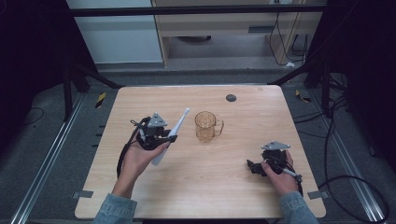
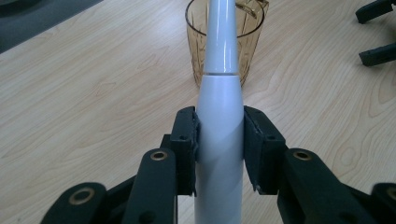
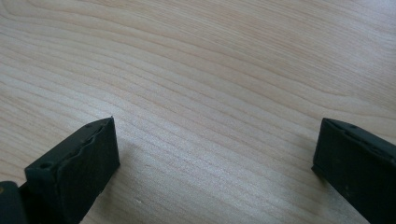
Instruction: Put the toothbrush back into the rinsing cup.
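On the left half of the wooden surface (image 1: 243,186), your left hand-held gripper (image 2: 219,140) clamps the thick white body of an electric toothbrush (image 2: 219,116), both black pads pressed flat against its sides. From the high view, the toothbrush slants up out of the grip, its slim neck pointing toward the far side, tip raised above the wood. Just beyond it stands an amber glass mug (image 1: 206,126), upright, handle turned to your right. Well apart, near the right edge, your right hand-held gripper (image 3: 215,154) lies low on the wood, jaws spread wide with nothing between them.
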Available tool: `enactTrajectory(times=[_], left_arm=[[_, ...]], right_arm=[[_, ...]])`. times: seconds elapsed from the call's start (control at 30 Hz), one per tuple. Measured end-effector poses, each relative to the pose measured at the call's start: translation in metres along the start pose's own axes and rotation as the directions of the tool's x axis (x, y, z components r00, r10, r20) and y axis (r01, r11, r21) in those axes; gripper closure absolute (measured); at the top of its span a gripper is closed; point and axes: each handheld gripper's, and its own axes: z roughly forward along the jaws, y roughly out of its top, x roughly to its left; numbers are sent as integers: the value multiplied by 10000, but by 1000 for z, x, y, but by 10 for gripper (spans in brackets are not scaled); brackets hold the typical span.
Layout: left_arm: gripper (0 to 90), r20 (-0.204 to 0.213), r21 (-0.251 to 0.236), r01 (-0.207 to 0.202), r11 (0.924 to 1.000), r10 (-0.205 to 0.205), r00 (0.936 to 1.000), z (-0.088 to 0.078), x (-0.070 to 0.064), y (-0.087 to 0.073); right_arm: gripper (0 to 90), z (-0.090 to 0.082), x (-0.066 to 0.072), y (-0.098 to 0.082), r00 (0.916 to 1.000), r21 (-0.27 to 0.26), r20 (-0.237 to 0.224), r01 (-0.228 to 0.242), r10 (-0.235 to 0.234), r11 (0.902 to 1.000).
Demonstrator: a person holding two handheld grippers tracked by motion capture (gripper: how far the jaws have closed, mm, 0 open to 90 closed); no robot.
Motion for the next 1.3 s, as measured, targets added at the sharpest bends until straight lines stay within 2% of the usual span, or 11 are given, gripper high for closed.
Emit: enactTrajectory(times=[0.37, 0.53, 0.83, 1.3], left_arm=[[670, -15, -105, -65, 9999, 65, 10000, 3, 3, 28], [670, -89, -87, -166, 9998, 165, 9998, 6, 7, 38], [670, -135, -185, -94, 9998, 92, 9999, 9, 13, 53], [670, -332, -376, -283, 9989, 270, 9991, 7, 14, 80]], right_arm=[[4, 0, 0, 0, 10000, 1, -1, 0, 0, 10000], [4, 0, 0, 0, 10000, 1, 2, 7, -7, 10000], [4, 0, 0, 0, 10000, 14, 7, -13, 13, 10000], [4, 0, 0, 0, 10000, 23, 10, -20, 20, 10000]])
